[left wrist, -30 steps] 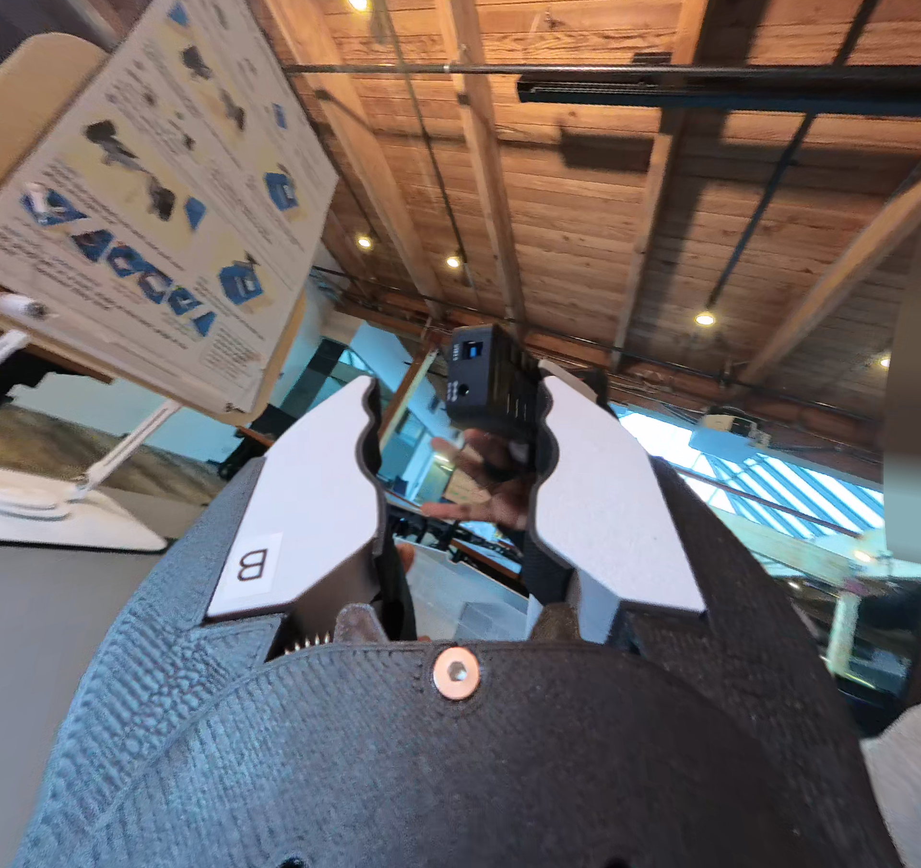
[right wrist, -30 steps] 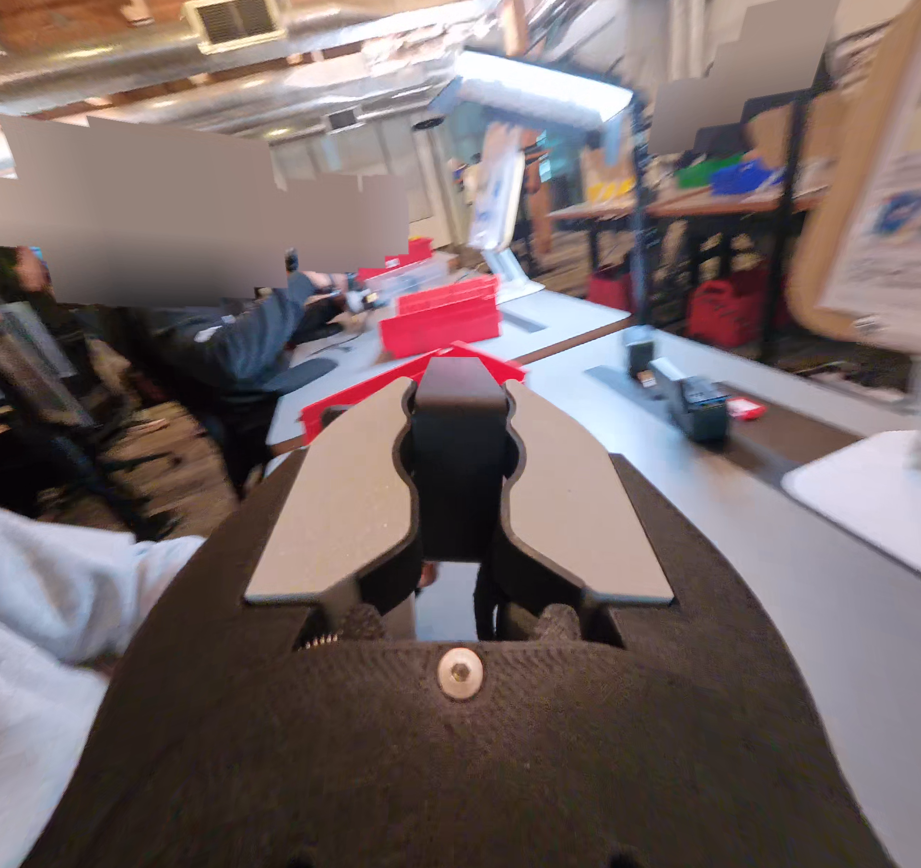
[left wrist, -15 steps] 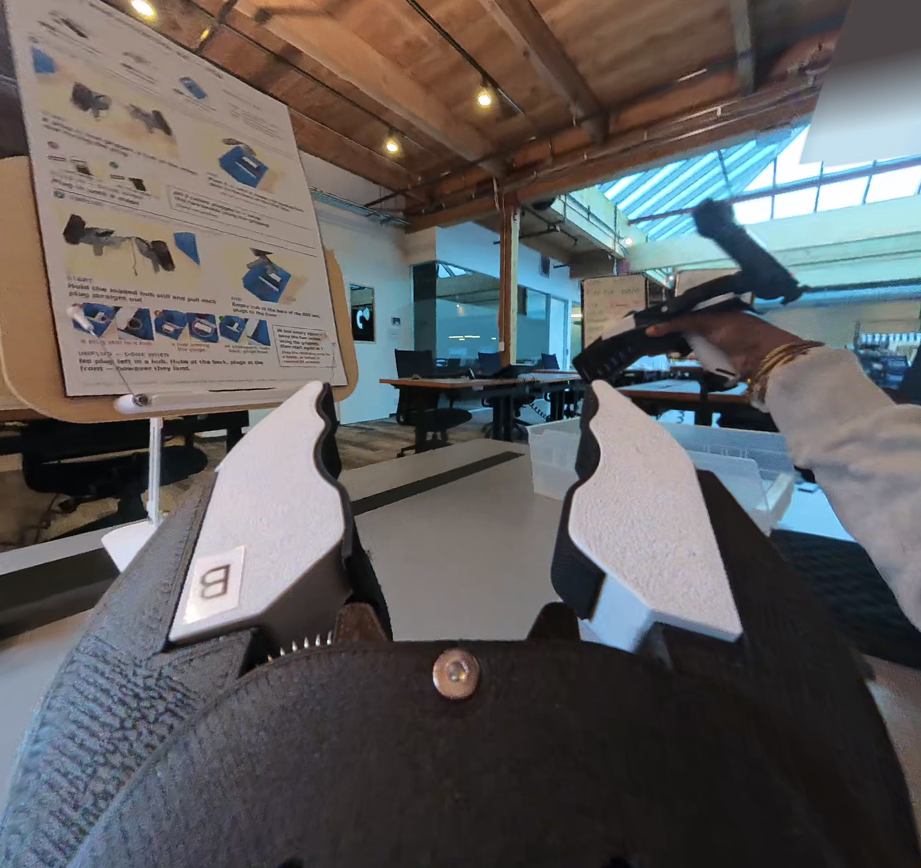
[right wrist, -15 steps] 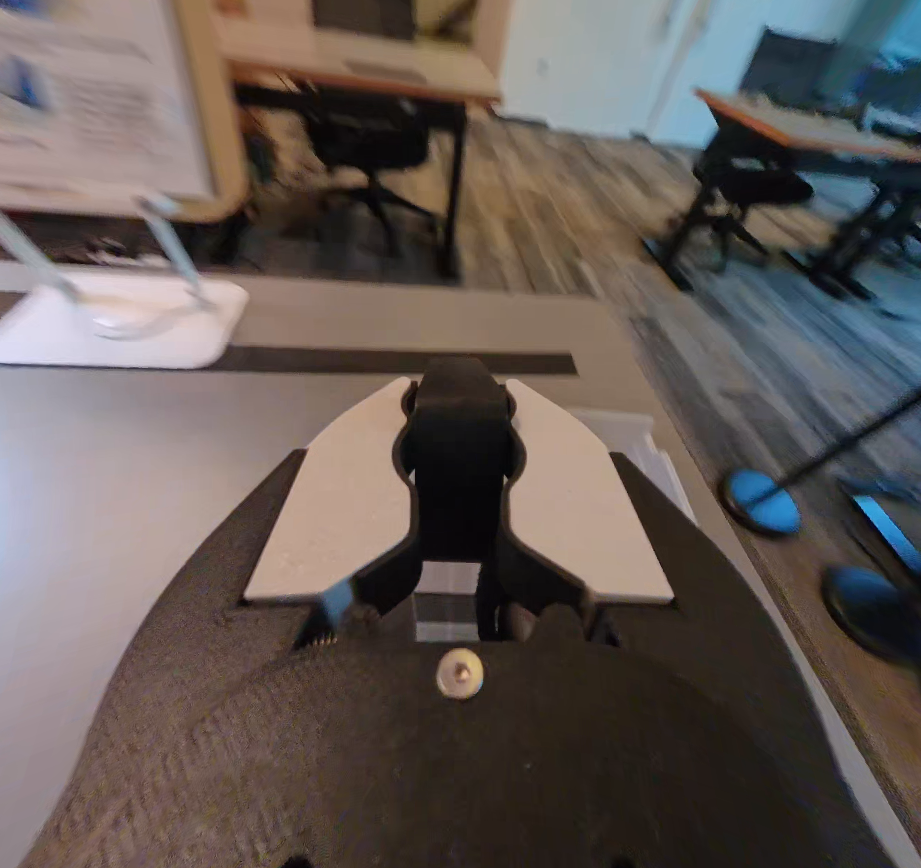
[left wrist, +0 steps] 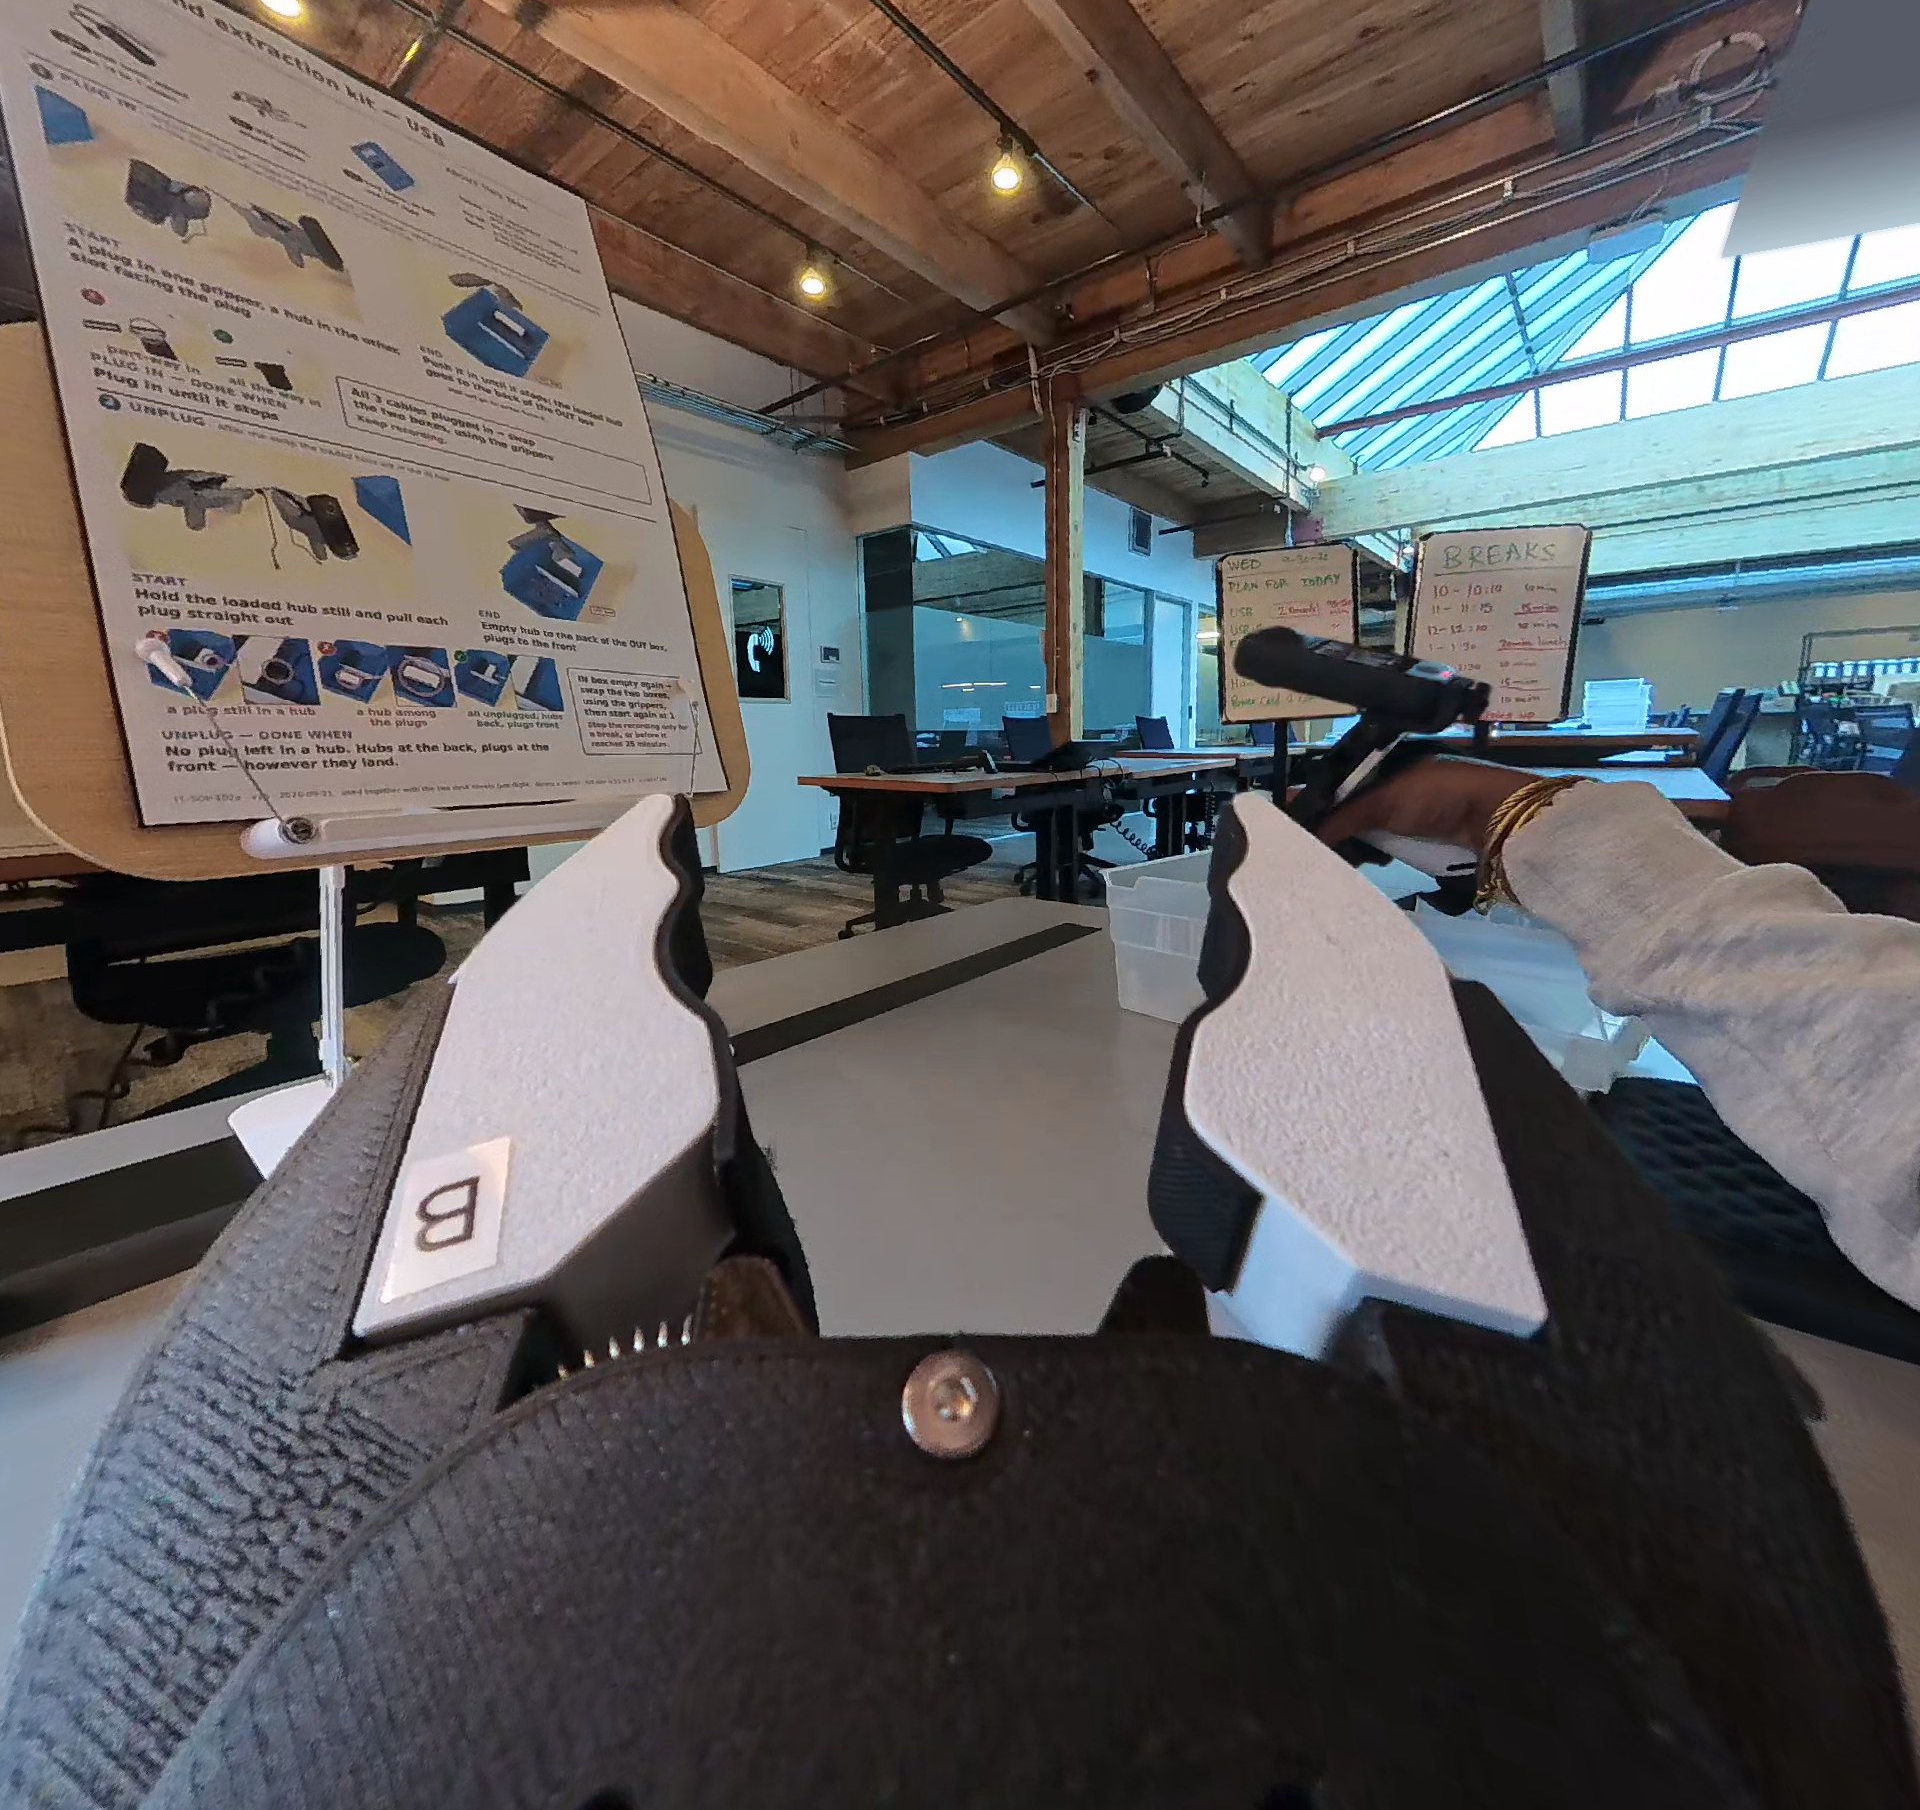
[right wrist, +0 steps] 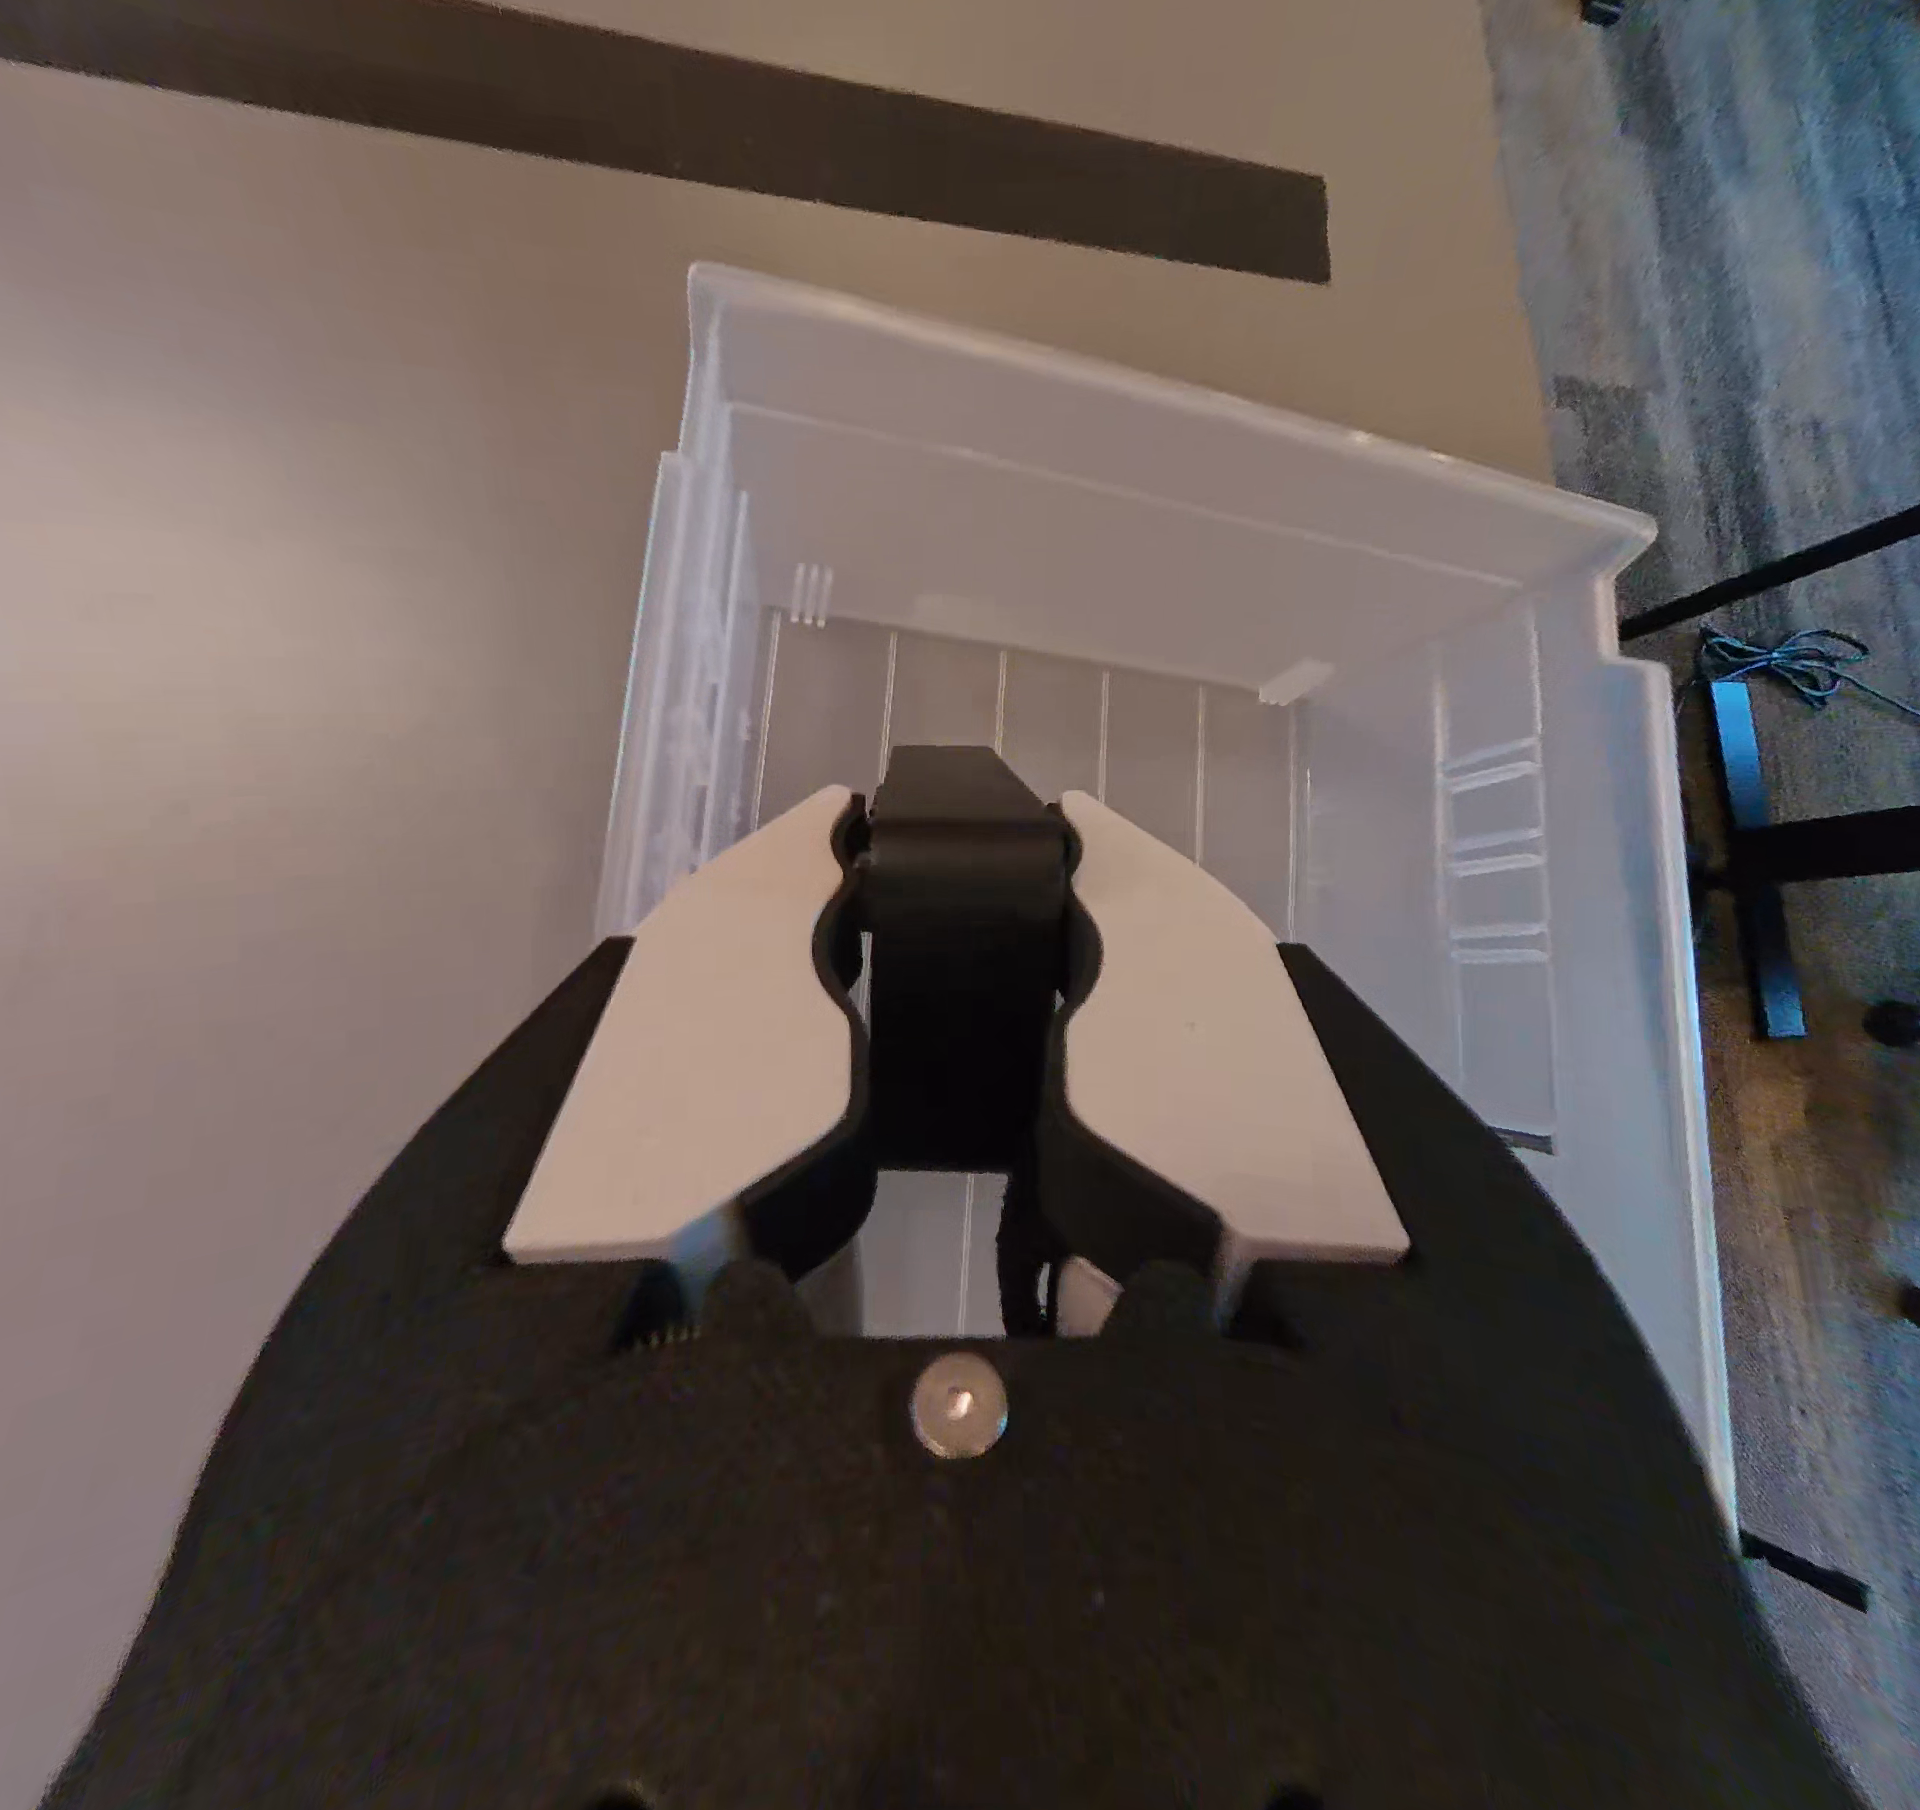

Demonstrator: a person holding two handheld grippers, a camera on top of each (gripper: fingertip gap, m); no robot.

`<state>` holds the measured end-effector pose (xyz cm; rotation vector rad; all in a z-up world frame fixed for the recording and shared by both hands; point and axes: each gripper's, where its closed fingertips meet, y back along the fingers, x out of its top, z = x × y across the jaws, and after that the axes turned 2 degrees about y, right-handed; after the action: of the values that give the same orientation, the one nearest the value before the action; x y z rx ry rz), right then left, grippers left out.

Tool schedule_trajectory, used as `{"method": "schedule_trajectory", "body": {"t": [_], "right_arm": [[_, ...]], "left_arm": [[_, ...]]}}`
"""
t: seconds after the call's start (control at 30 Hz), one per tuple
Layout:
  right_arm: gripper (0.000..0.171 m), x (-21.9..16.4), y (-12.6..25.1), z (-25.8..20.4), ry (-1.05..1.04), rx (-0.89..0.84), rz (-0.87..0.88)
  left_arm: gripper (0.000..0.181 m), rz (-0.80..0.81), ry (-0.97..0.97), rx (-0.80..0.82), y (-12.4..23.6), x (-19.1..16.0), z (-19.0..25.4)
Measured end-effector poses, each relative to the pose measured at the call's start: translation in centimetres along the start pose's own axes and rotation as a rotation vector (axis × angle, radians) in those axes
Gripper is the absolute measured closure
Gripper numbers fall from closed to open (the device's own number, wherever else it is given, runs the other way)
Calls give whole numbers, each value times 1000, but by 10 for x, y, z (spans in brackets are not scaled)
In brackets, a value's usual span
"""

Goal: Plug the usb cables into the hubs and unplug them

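Note:
My right gripper (right wrist: 956, 796) is shut on a black hub (right wrist: 961, 981) and points down into a clear plastic bin (right wrist: 1143, 410), holding the hub above the bin's floor. No cable or plug shows. My left gripper (left wrist: 948, 810) is open and empty, held level above the grey table (left wrist: 966, 1116). The left wrist view shows the right gripper (left wrist: 1351, 711) farther off at the right in a person's hand, over the same bin (left wrist: 1148, 919).
An instruction board (left wrist: 343, 472) on a white stand stands at the left. A black strip (right wrist: 727, 129) runs across the table behind the bin. A grey sleeve (left wrist: 1714, 1012) reaches in from the right. The table edge and floor (right wrist: 1766, 306) lie right of the bin. My right fingertips sit around 45 cm from my left ones.
The left gripper tilted down from the ceiling to level, and the black hub seen at its fingertips is gone from it. The right gripper swung down over the clear bin, still holding the hub.

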<state>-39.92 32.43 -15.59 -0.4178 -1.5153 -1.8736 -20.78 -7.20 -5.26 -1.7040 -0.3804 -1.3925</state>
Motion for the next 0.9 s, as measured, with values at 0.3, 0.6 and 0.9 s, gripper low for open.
{"method": "schedule_trajectory", "body": {"t": [0.3,0.6,0.9], "right_arm": [[127,19,6,-1,-52,36,137],[110,52,37,12,-71,-42,357],[64,127,221,32,-282,-168,1349]], "left_arm": [[88,-12,-2,-7,-1,-2,1],[88,-18,-3,-4,-1,-4,1],[88,-24,-9,-5,-1,-5,2]]}}
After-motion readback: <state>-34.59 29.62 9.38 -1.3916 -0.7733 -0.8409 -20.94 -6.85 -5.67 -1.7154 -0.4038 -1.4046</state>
